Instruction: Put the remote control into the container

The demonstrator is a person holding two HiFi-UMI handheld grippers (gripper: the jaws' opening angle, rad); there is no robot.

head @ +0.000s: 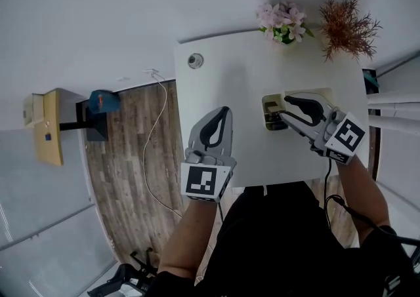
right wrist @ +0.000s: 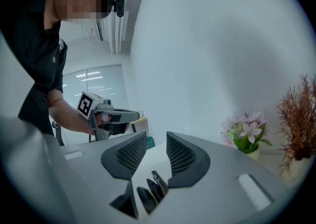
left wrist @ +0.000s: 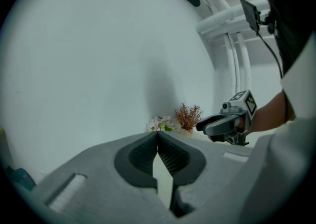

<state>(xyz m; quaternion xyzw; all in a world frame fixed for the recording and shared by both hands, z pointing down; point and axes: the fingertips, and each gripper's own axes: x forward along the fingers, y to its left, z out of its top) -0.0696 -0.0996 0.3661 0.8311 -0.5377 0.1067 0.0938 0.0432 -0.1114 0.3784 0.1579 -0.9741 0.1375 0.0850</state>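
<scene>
- Head view: one white rectangular table (head: 249, 79), with two handheld grippers over it, each carrying one cube with square markers.
- We count one pale yellow rectangular open container (head: 308, 92) on the right part of the table.
- One dark slim remote control (head: 275, 121) lies inside the container at its left end. It is too small for us to make out more.
- Right gripper (head: 283, 107): its tips hang over the container's left end, above the remote control. In the right gripper view the two ribbed dark pads stand apart, with only the table surface and the wall showing between them. It holds nothing.
- Left gripper (head: 225, 113): it is over bare table, well apart from the container. In the left gripper view the two pads meet at the tips and nothing is caught between them.
- Two plants stand at the far edge of the table: one pot of pink flowers (head: 283, 20) and, beside it, one reddish-brown dried sprig (head: 346, 25).
- One small round grey disc (head: 195, 60) sits near the table's far left corner.
- One thin white cable (head: 157, 125) runs across the wood-plank floor left of the table.
</scene>
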